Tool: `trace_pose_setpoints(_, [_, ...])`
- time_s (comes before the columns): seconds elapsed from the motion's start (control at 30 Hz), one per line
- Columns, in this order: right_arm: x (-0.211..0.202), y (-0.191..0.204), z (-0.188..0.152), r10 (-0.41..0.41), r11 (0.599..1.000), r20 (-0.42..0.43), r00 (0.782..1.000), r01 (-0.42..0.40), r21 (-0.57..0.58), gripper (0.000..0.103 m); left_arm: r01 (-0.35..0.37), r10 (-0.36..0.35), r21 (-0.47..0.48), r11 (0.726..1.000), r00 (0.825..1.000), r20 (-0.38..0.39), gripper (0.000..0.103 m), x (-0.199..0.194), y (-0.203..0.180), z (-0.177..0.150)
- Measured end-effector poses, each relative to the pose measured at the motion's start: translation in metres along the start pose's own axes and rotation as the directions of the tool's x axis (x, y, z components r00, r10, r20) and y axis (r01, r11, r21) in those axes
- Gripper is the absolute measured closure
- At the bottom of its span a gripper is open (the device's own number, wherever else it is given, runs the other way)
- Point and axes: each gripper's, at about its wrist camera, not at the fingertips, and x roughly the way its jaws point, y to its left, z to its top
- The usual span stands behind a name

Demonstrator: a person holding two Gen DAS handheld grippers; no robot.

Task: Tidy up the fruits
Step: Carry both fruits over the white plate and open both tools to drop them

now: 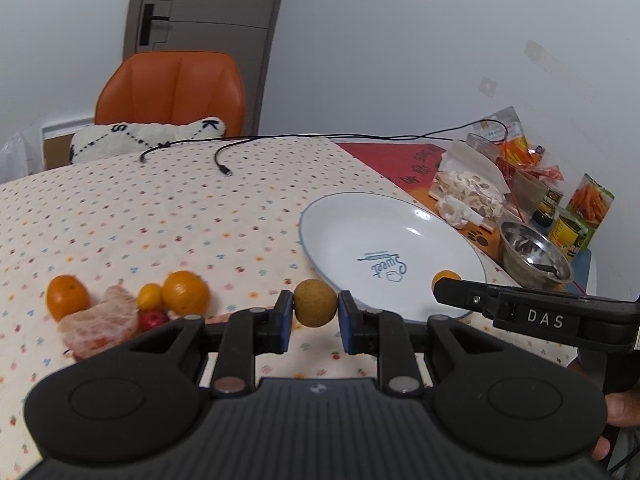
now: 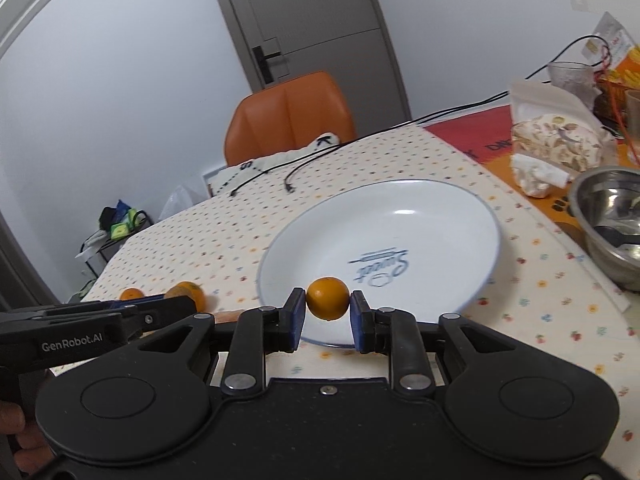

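- While gripping a round brownish-yellow fruit (image 1: 315, 303) between its blue pads, the left gripper (image 1: 314, 316) is hovering at lower centre of the left wrist view, just short of the near rim of the white plate (image 1: 360, 232).
- Clamped on a small orange (image 2: 327, 298), the right gripper (image 2: 327, 316) is holding it at centre of the right wrist view — over the plate's near edge, with the printed word "Sweet" (image 2: 380, 266) showing just beyond.
- Sitting at lower left of the left wrist view, the loose fruit is clustering on the dotted tablecloth (image 1: 160, 216): two oranges (image 1: 67, 297), a peeled citrus piece (image 1: 100, 320), a small yellow fruit (image 1: 150, 296) and a red one (image 1: 152, 319), the last three touching or nearly so.
- Lying across the cloth in the upper middle of that view, two black cables (image 1: 224, 160) are trailing toward the far edge — behind them an orange chair (image 1: 172, 88) is standing against a grey door (image 1: 200, 4).
- Crowding the right side of the frame, a steel bowl (image 1: 534, 254), snack packets (image 1: 592, 204) and a clear bag of food (image 1: 468, 188) are resting on a red mat (image 1: 388, 156) beside the plate.
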Motion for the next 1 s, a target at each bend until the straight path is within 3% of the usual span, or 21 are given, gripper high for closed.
trace_pose_setpoints(0.63, [-0.017,-0.038,-0.006,-0.018,0.998,0.026,0.999,0.016,0.063,0.074,0.041,-0.040,0.076,0.996,0.999,-0.016,0.080,0.032,-0.046,0.015])
trace_pose_setpoints(0.8, [-0.022,-0.039,-0.009,-0.021,0.998,0.029,0.999,0.019,0.059,0.065,0.033,-0.033,0.067,0.997,0.999,-0.007,0.068,0.030,-0.048,0.016])
trace_pose_setpoints(1.0, [-0.026,-0.036,-0.011,-0.029,0.998,0.038,0.999,0.027,0.057,0.050,0.020,-0.020,0.041,0.999,1.000,0.004,0.044,0.021,-0.038,0.014])
